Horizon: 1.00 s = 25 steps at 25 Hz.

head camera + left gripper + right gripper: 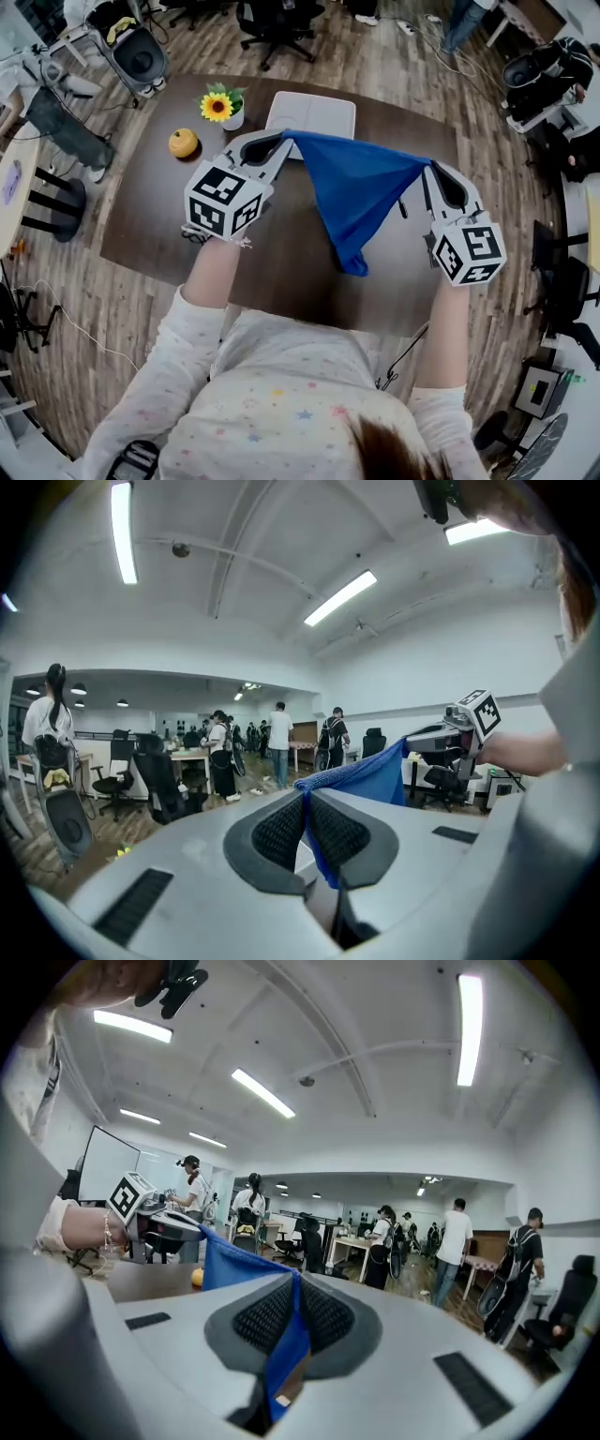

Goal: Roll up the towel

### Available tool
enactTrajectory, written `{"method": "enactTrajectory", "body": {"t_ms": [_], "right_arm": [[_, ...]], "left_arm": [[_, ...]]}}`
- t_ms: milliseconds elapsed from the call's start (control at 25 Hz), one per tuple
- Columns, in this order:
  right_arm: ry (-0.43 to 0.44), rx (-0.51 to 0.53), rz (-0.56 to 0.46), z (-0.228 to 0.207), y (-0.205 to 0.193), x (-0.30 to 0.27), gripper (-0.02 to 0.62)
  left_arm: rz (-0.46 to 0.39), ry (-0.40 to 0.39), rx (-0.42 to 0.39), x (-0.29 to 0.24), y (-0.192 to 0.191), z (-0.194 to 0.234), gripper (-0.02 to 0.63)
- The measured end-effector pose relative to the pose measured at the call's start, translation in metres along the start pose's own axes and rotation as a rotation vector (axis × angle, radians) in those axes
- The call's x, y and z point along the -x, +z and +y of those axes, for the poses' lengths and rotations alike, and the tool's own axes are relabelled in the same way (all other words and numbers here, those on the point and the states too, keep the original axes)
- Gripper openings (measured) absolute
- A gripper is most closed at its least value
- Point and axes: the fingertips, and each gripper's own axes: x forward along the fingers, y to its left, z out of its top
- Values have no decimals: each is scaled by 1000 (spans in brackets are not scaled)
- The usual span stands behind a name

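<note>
A blue towel point(361, 192) hangs stretched between my two grippers above the brown table point(150, 211), its lower corner drooping toward the tabletop. My left gripper point(284, 141) is shut on the towel's left corner, and the cloth point(366, 775) runs out from between the pads of this gripper point(305, 803). On the right corner my right gripper point(427, 171) is shut too. In the right gripper view blue cloth point(230, 1265) is pinched in the jaws of that gripper point(295, 1297). Both grippers point roughly level, well above the table.
On the table's far side stand a potted sunflower point(220, 105), an orange fruit point(183, 142) and a white flat tray point(312, 112). Office chairs point(277, 23) and a black bin point(139, 56) ring the table. People point(279, 742) stand at desks in the background.
</note>
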Motion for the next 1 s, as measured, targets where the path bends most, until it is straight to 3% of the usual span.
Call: {"method": "enactTrajectory", "body": {"t_ms": [400,680,800,1000], "right_arm": [[-42,131,-154,-29,119,-13,20],[-59,160,-228,-28,157,-2,20],[-41,157,-213,-15,142,7,20],[21,118,-136,15,84,34,21]], "left_arm": [[-143,44,-119,9,113,34,20],[-211,73,-177,30,160,35,20],[-194,61,-176,44,149,25,20],[-114,8,-100,64,87,-9,20]]}}
